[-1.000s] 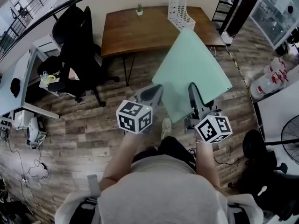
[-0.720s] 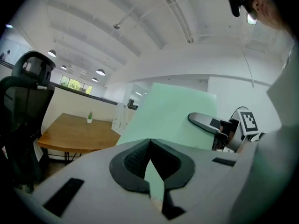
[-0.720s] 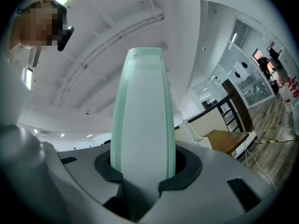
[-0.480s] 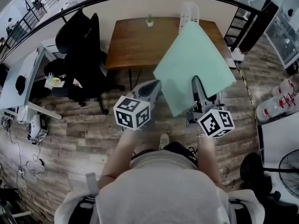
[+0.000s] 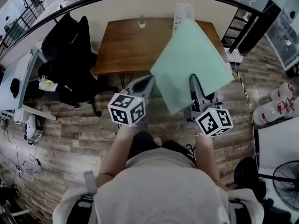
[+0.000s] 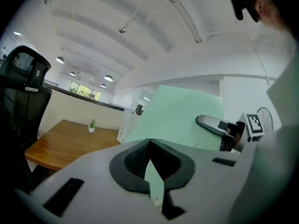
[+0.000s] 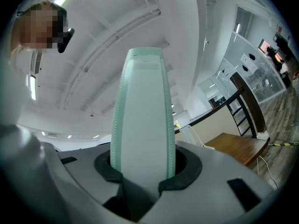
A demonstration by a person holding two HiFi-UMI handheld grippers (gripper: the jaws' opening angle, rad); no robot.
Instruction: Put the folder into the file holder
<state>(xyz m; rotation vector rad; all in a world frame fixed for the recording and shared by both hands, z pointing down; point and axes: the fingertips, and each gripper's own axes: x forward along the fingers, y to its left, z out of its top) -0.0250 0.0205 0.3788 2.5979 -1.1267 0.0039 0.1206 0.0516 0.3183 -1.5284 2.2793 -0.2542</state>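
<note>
Holding one folder [image 5: 189,59]: left tongs [image 5: 145,84], right tongs [image 5: 195,87]; one file holder [image 5: 182,10]

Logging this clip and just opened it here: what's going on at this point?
A person stands on the wood floor holding a pale green folder up in the air with both tools. The left hand-held gripper is shut on the folder's thin edge, and the right hand-held gripper is shut on its thicker edge. The white file holder stands at the far edge of the wooden table ahead, and the folder is not yet in it.
</note>
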